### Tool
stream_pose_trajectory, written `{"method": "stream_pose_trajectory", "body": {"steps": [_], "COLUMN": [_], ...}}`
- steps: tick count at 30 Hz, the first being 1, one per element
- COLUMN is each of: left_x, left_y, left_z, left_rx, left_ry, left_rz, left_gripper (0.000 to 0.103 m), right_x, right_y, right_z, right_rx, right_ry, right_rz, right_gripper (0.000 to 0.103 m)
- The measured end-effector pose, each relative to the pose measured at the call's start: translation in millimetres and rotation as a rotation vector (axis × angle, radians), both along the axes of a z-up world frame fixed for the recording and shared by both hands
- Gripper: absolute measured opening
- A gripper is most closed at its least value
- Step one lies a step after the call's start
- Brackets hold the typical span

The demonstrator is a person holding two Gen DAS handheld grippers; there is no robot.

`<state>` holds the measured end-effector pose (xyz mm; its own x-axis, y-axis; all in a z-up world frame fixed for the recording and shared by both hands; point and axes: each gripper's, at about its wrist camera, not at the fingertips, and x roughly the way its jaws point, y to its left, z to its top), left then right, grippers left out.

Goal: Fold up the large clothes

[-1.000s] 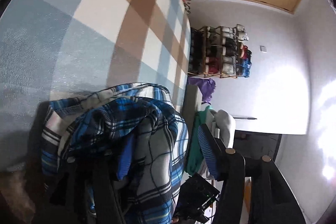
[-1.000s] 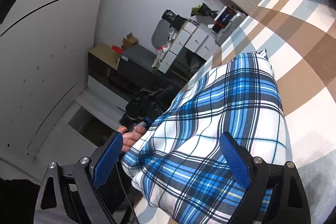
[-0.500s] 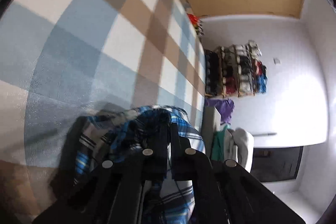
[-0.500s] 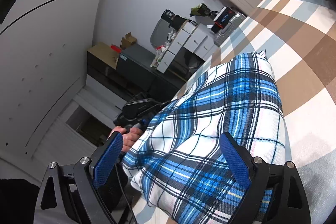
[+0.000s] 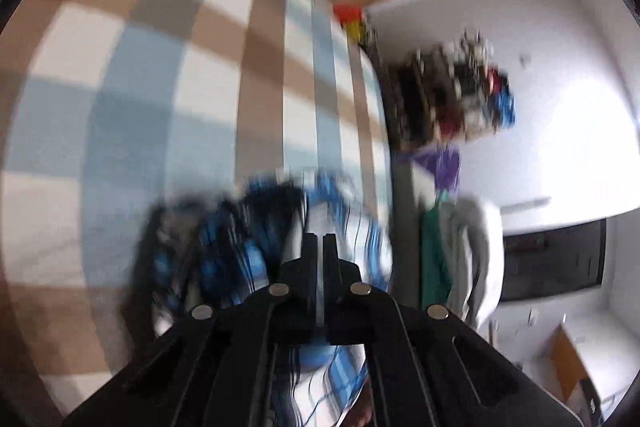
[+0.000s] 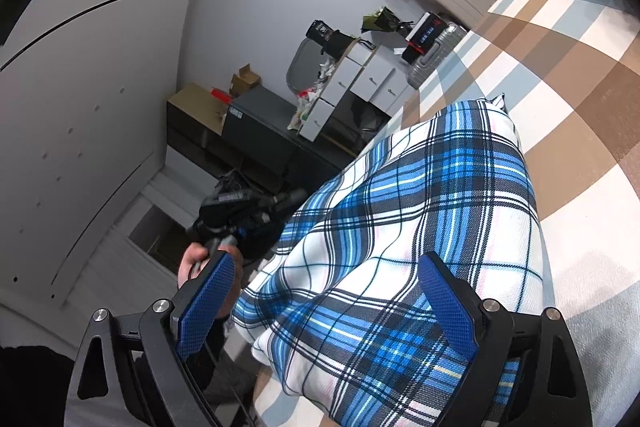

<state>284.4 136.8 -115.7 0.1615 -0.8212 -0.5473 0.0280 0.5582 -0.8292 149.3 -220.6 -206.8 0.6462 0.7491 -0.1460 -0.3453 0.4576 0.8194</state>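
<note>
Two black fingers of the left claw were pinched on the blue-and-white plaid cotton garment, on the checked bed cover. Blur suggested haste; a thin pinch could slip. In the right view, the right claw stood spread over that garment, gripping nothing.

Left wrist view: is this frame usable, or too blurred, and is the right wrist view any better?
Left wrist view: heavy motion blur smears the plaid garment and the shoe rack; only the left gripper stays crisp, and the wall glares white. Right wrist view: sharp, evenly lit, with fisheye bending at the edges.
</note>
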Motion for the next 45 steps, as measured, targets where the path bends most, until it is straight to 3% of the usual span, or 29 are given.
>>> {"method": "stream_pose_trajectory", "body": {"steps": [3,6,8,9,10,11,13,17,22,25,29,32,33,34,35,36,38,40,41,43,45], "left_x": [-6,-5,-1,1,0,3,-1,-9,-12,-18,-44,-77,-87,-98,-106,-110,-111,-101,-96,-92,-94], "left_y": [-18,-25,-34,-38,-35,-37,-33,-26,15,37,33,-7,-19,-33,-43,-50,-59,-55,-48,-35,-25], "left_z": [-8,-5,-8,-11,-12,-15,-13,15,52,40,31,62,69,73,73,67,40,0,-21,-46,-44], "left_rx": [-0.011,0.001,0.039,0.078,0.094,0.1,0.093,0.127,0.146,0.211,0.171,0.223,0.247,0.277,0.324,0.382,0.47,0.532,0.535,0.466,0.456], "left_ry": [0.012,-0.005,-0.01,-0.002,0.002,0.009,0.007,-0.101,-0.226,-0.203,-0.15,-0.322,-0.378,-0.436,-0.473,-0.493,-0.479,-0.359,-0.285,-0.218,-0.234], "left_rz": [-0.033,-0.037,-0.066,-0.072,-0.083,-0.088,-0.077,-0.024,0.138,0.191,0.184,0.067,0.033,0.008,-0.005,-0.01,-0.019,-0.026,0.008,0.035,0.087], "left_gripper": [0.054,0.057,0.056,0.046,0.017,0.006,0.003,0.001,0.0,0.0,0.0,0.005,0.017,0.04,0.056,0.073,0.073,0.072,0.072,0.066,0.061], "right_x": [0,0,0,0,0,0,0,0,2,3,2,2,2,2,2,2,5,12,19,24,20], "right_y": [-1,0,0,0,0,-1,-1,-2,-3,0,6,12,14,15,17,21,36,56,71,86,96], "right_z": [-1,-1,-1,-1,-1,-1,-1,-2,-4,-3,2,15,24,35,47,55,70,68,57,31,27], "right_rx": [0.002,0.0,-0.001,0.0,-0.001,0.0,0.004,0.009,-0.01,-0.029,-0.087,-0.184,-0.237,-0.301,-0.364,-0.424,-0.591,-0.755,-0.851,-0.966,-1.054], "right_ry": [0.0,0.0,-0.001,-0.001,-0.002,-0.002,-0.003,-0.005,0.015,0.019,0.016,0.033,0.043,0.048,0.039,0.033,0.011,0.038,0.085,0.164,0.122], "right_rz": [-0.001,-0.001,-0.002,-0.002,-0.003,-0.003,-0.003,-0.002,-0.024,-0.029,-0.037,-0.033,-0.046,-0.061,-0.068,-0.071,-0.049,0.021,0.097,0.211,0.24], "right_gripper": [0.094,0.094,0.094,0.094,0.094,0.094,0.094,0.094,0.094,0.094,0.094,0.094,0.094,0.094,0.092,0.085,0.069,0.059,0.048,0.047,0.047]}}
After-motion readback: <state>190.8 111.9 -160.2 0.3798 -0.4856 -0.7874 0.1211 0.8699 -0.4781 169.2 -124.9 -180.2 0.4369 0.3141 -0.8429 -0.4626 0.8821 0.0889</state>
